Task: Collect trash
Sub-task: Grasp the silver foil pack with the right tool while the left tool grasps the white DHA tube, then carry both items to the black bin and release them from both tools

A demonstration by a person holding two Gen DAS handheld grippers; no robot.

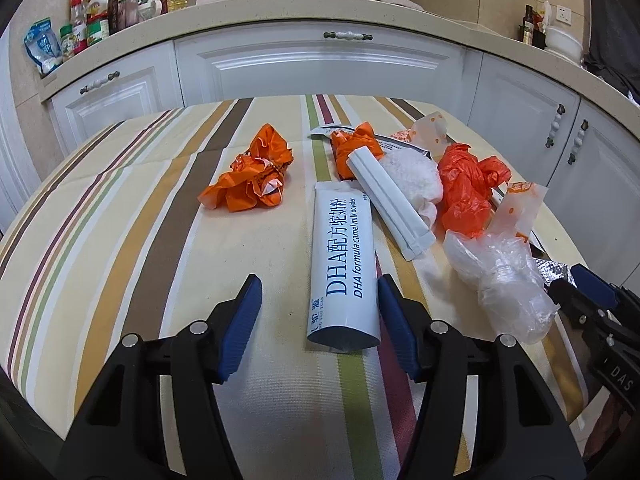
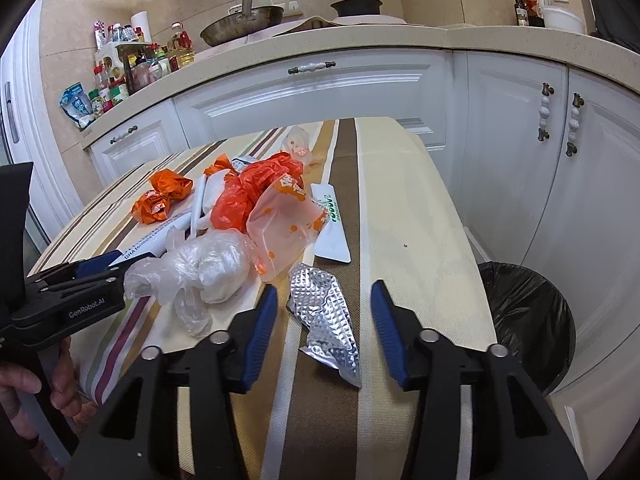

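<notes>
Striped-cloth desk (image 1: 120,208) before white kitchen cabinets, littered with trash. Left claw (image 1: 318,294): jaws partly apart, straddling the near end of a white DHA camel milk powder sachet (image 1: 344,256); right pad at the sachet's edge, left pad well clear, no firm grip seen. Right claw (image 2: 324,300): jaws partly apart around a crumpled silver foil wrapper (image 2: 330,320), neither pad touching it. Also on the desk: crumpled orange wrapper (image 1: 252,176) lying alone at left; orange plastic bag (image 2: 256,188) mid-heap; clear plastic bag (image 2: 200,272) just beside the foil; translucent orange-dotted bag (image 2: 288,224); flat white packet (image 2: 332,224). Black-lined trash bin (image 2: 524,316) on the floor right of the desk.
</notes>
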